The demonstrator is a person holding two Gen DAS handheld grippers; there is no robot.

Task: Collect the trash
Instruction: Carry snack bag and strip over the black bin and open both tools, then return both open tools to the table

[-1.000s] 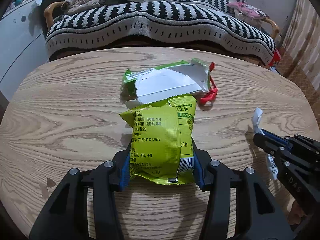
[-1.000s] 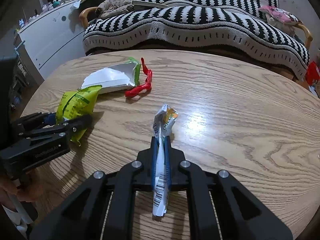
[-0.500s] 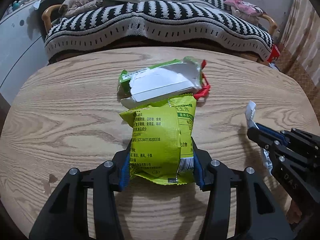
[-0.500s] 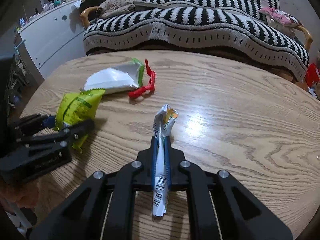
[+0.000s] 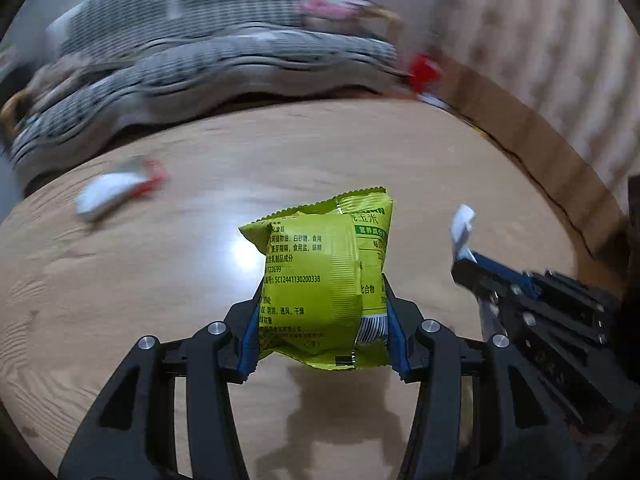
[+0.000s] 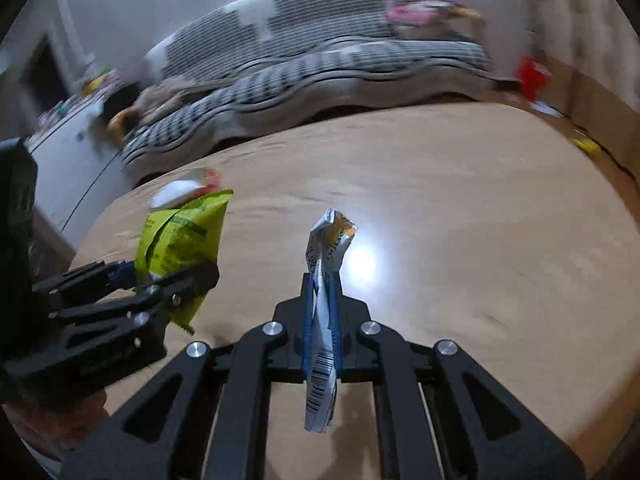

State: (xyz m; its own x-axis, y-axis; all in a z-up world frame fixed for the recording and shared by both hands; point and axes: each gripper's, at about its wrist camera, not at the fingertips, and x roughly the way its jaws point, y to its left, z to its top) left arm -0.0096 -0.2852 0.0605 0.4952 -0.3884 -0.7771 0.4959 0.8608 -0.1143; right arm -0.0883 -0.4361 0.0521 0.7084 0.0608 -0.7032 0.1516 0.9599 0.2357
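My left gripper is shut on a yellow-green snack bag and holds it above the wooden table. It also shows in the right wrist view. My right gripper is shut on a thin white wrapper with a barcode, also lifted; it appears in the left wrist view. A white and green wrapper with a red scrap lies on the table at the far left, blurred.
A black-and-white striped sofa stands behind the table. A white cabinet is at the left. A brown cardboard edge and a red item lie beyond the table's right side.
Both grippers have swung to the right with their wrappers and lifted. The white and green wrapper now lies far to the left. The view is motion-blurred.
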